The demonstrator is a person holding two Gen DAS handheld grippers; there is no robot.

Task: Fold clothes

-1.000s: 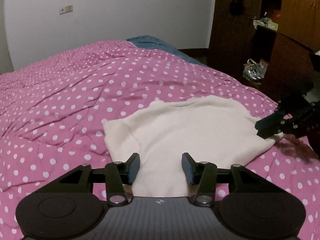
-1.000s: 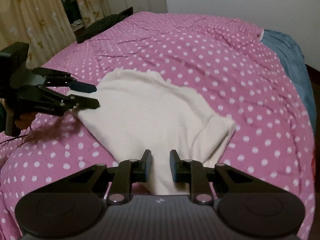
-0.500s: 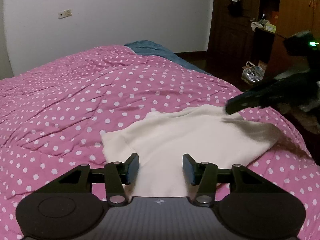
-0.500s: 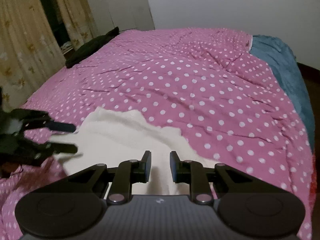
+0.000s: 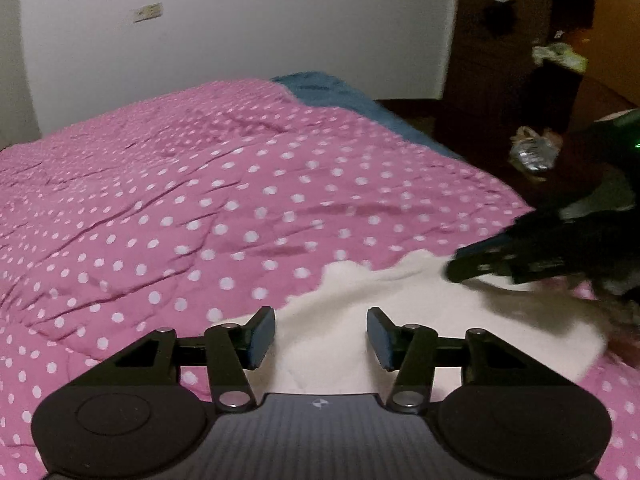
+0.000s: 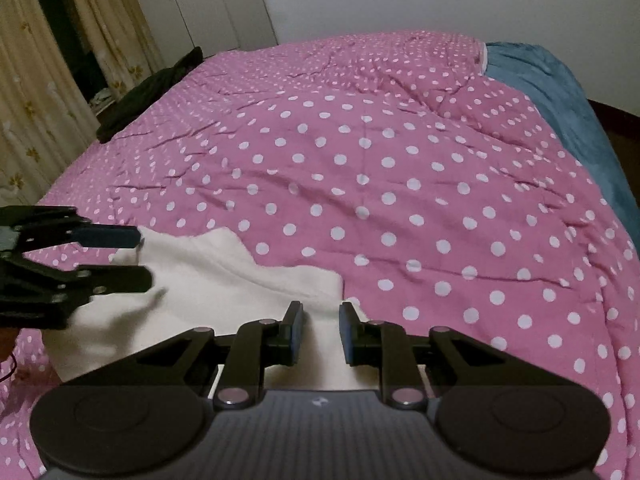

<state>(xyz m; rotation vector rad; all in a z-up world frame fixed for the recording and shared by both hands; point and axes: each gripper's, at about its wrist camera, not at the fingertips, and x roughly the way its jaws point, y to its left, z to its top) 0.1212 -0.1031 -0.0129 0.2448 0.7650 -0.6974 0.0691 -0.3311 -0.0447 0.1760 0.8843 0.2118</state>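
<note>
Two grippers flank your cream garment, lying at six o'clock on the pink dotted quilt: left gripper half-spread and empty, right gripper narrow, cloth between, grip unclear; soft, light, floppy, so pinch hem corners.

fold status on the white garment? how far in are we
Early. Done: the cream garment lies spread on the pink polka-dot quilt, partly bunched, no clean fold visible. In hand: both the left gripper and the right gripper sit over its near edge with cloth between open jaws; no clear pinch shows. Left: grip, fold over, flatten.
</note>
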